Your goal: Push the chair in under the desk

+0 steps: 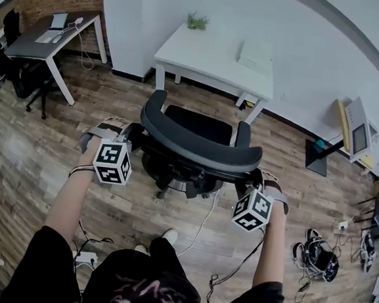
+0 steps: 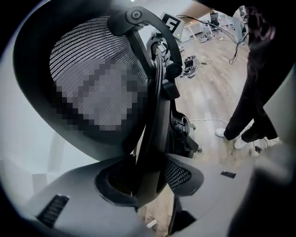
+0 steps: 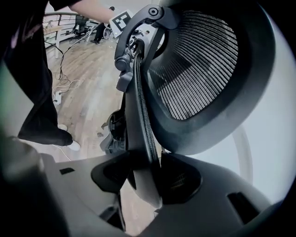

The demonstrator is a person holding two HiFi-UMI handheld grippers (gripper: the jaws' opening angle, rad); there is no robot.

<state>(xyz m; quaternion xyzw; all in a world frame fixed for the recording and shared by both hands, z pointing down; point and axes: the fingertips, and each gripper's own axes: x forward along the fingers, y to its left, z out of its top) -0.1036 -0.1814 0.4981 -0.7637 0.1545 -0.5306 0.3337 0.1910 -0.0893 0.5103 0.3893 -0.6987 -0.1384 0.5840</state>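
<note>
A black mesh-backed office chair (image 1: pixel 197 141) stands on the wood floor a little in front of the white desk (image 1: pixel 211 54), with its seat facing the desk. My left gripper (image 1: pixel 126 135) clamps the left edge of the curved backrest, and my right gripper (image 1: pixel 258 180) clamps the right edge. In the left gripper view the backrest frame (image 2: pixel 157 115) runs down between the jaws of my left gripper (image 2: pixel 148 180) and touches both pads. The right gripper view shows the frame (image 3: pixel 143 120) pinched the same way by my right gripper (image 3: pixel 148 178).
On the white desk sit a small plant (image 1: pixel 197 21) and a white box (image 1: pixel 256 54). A grey desk (image 1: pixel 47 39) and a dark chair (image 1: pixel 25 74) stand at the far left. Cables (image 1: pixel 199 227), a power strip (image 1: pixel 86 258) and gear (image 1: pixel 315 254) lie on the floor.
</note>
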